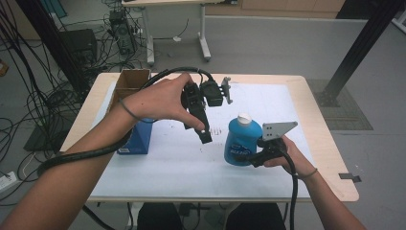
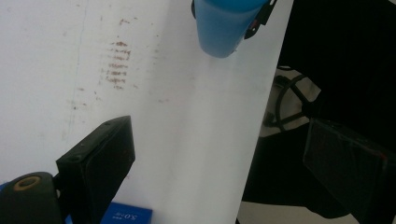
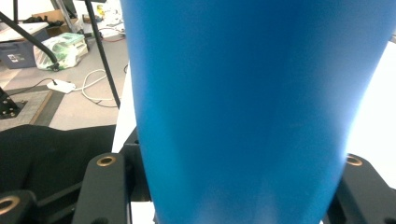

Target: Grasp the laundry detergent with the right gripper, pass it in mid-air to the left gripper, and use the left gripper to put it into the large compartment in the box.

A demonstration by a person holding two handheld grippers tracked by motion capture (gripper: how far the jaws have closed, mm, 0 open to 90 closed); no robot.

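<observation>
Table [image 1: 316, 120] space is covered almost wholly by a white sheet [image 1: 268, 103], on which faint brown smears [image 2: 116, 63] are seen in the left gripper view. At the far left corner an open cardboard box [image 1: 131, 79] is stood, and a blue carton [image 1: 136, 139] is set just in front of it.

Near the front right of the sheet a blue bottle [image 1: 242, 141] with a white cap [image 1: 244, 117] is held upright. It is clamped by the right gripper [image 1: 258, 153] low on its body, with a black jaw pressed to each flank, as is shown in the right gripper view, where the bottle's blue wall [image 3: 252, 107] is seen between the two jaws. Whether its base is rested on the sheet or lifted just clear cannot be told.

The left gripper [image 1: 203, 132] is held above the middle of the sheet, pointed down and toward the bottle, well apart from it. Its jaws are spread wide and nothing is between them.

A slip is judged the chief risk: the bottle's wall is smooth and rounded and is gripped low, so it could be tipped over the jaws if moved briskly. If the cap is to be taken by the left gripper, a skewed approach could knock the top sideways and twist the bottle in the clamp. The trailing cable [image 1: 95, 153] could also be dragged against the carton.
</observation>
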